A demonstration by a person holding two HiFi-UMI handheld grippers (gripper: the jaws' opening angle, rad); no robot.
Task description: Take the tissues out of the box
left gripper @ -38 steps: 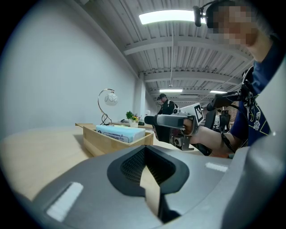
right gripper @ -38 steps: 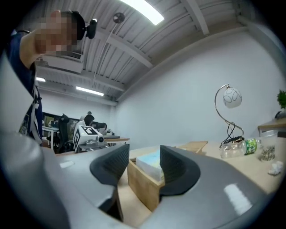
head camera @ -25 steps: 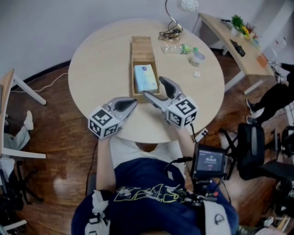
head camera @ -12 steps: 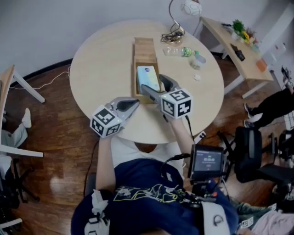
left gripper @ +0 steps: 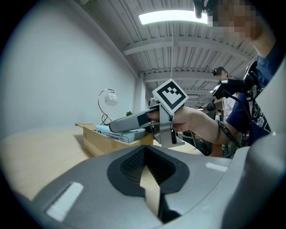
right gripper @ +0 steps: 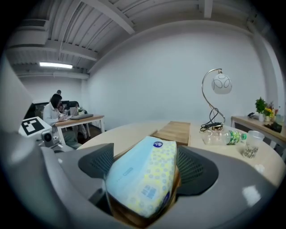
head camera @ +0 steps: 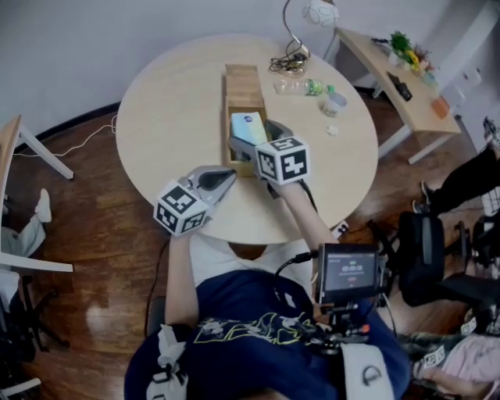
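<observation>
While the left gripper (head camera: 230,176) hangs low over the near edge of the round tabletop (head camera: 164,109) with its fingers pressed together and nothing between them, the right gripper (head camera: 251,134) reaches over the near end of the long wooden box (head camera: 242,82), which lies along the middle of the tabletop. A tissue pack (head camera: 247,125), pale blue with a yellow and blue dotted print, lies in that near end of the box, and the far end of the box looks bare. In the right gripper view the pack lies lengthwise between the two spread fingers, its long sides flanked by the dark ribbed pads; these fingers have just been opening and stand wide, and I cannot tell whether the pads touch the wrapper. The left gripper view looks across the tabletop at the box from the side and shows the right gripper's upper finger lying over the top of the pack, with the person's hand (left gripper: 196,123) behind the marker cube (left gripper: 170,96). Beyond the box, at the far right of the tabletop, stand a curved lamp (head camera: 301,23) with a round white shade, a tangle of cable (head camera: 287,61), a clear plastic bottle (head camera: 305,85) lying on its side, and a small cup (head camera: 334,101), all well apart from the pack.
</observation>
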